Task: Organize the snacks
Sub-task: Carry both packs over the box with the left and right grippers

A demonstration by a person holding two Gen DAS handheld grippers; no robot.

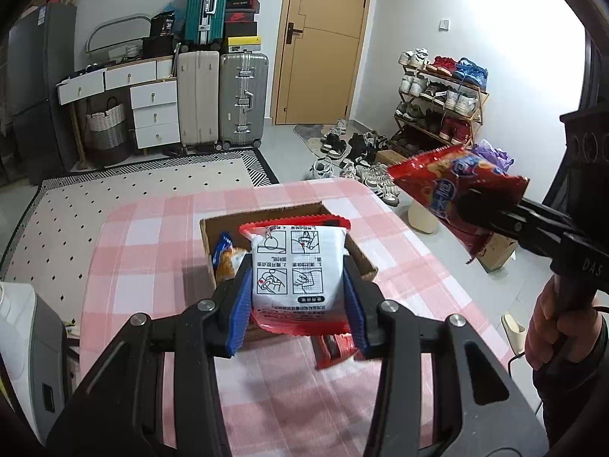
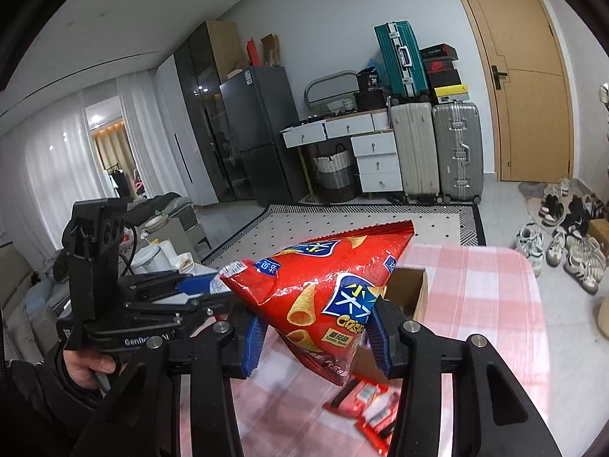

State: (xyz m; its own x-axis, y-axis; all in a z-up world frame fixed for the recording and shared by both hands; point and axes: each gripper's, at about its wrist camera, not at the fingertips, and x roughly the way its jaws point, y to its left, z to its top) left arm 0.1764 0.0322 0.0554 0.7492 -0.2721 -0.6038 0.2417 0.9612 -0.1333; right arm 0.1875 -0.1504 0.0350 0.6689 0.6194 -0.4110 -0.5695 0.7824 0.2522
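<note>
With both jaws clamped on packets, this reads as mid-transfer toward the box. The left gripper point(image 1: 298, 304) has its blue ribbed pads pressed on either side of a white packet point(image 1: 297, 266) — red crimped edges, printed instruction panels facing the camera — held upright just above the near part of the cardboard box point(image 1: 213, 228). The right gripper point(image 2: 318, 333) pinches the lower corner of a red crisps bag point(image 2: 323, 285); the bag is puffy, glossy foil with a zigzag top seal, tilted up and off to the side of the box, clear of the surface.

The box is open-topped, plain brown corrugated, and already holds an orange-and-blue snack packet point(image 1: 227, 257) against its left wall. A flat red wrapper point(image 1: 335, 348) lies on the surface just in front of the box, not yet picked up.

My read: the step in hand is dropping the white packet in. Next move needs it lowered past the rim beside the orange one, then the jaws eased apart. The crisps bag is bulky and air-filled — likely needs to go in last, on top or standing on edge, without crushing.

The surface wears a pink-and-white checked cloth point(image 1: 152, 247), soft-looking and slightly rumpled.
</note>
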